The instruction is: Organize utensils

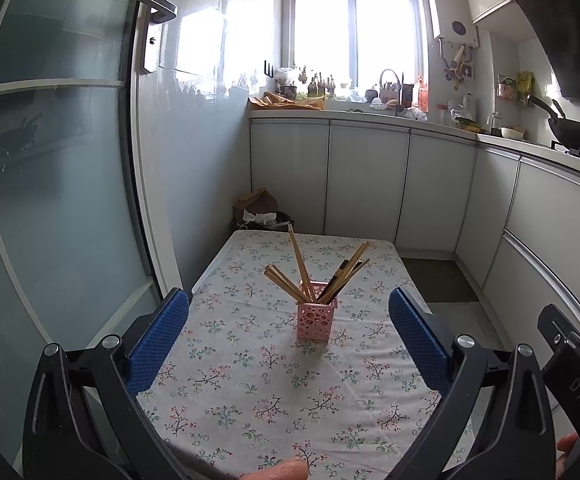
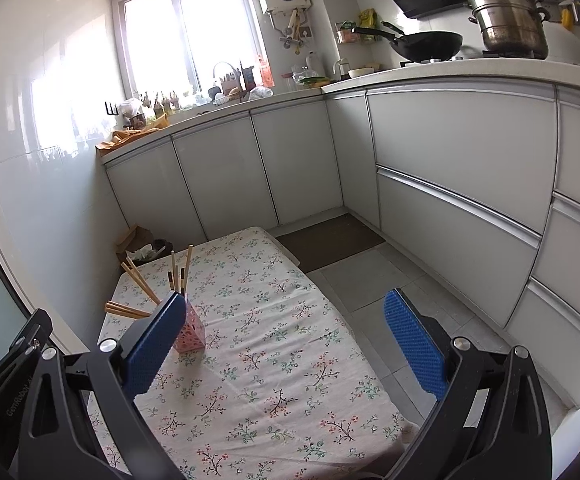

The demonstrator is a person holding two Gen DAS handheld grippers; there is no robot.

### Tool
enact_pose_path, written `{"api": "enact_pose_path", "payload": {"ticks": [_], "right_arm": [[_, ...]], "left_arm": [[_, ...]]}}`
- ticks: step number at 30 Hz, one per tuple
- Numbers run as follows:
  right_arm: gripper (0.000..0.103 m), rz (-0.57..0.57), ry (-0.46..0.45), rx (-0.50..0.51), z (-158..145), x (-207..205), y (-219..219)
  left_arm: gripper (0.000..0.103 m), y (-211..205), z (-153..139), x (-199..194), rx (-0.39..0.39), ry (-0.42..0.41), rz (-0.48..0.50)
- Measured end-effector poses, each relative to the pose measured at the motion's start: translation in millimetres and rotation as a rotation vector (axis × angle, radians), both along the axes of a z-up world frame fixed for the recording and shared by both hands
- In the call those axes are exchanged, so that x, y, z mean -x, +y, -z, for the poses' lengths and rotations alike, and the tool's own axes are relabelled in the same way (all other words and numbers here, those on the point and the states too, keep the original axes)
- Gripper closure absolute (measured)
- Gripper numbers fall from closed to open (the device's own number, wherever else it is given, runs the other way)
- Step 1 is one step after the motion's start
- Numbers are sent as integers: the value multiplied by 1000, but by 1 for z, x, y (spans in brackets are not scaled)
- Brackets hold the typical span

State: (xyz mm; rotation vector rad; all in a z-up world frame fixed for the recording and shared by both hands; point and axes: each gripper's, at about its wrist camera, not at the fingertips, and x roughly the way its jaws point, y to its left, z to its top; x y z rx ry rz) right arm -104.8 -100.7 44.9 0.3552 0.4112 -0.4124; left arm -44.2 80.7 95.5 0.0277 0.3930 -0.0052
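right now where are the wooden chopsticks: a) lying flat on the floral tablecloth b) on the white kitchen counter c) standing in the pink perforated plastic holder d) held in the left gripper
c: the wooden chopsticks stand fanned out in the pink perforated plastic holder on the floral tablecloth, while the left gripper and right gripper are both open and hold nothing.

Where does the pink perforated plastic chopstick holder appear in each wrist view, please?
Left wrist view: the pink perforated plastic chopstick holder stands centre frame on the floral tablecloth, between the open fingers.
Right wrist view: the holder sits lower left, partly hidden behind the left blue finger pad.
Shared landmark: the black wok.
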Motion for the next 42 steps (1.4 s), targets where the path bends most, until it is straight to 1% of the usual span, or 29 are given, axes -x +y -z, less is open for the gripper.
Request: {"api": "enact_pose_path", "payload": {"ticks": [29,42], "right_arm": [[6,-6,7,-7,-1,0,-1],[6,-8,12,-11,1,0,-2]], "left_arm": [[7,1,-2,1,7,-5,-2],[7,-1,-2,0,-6,2,2]]}}
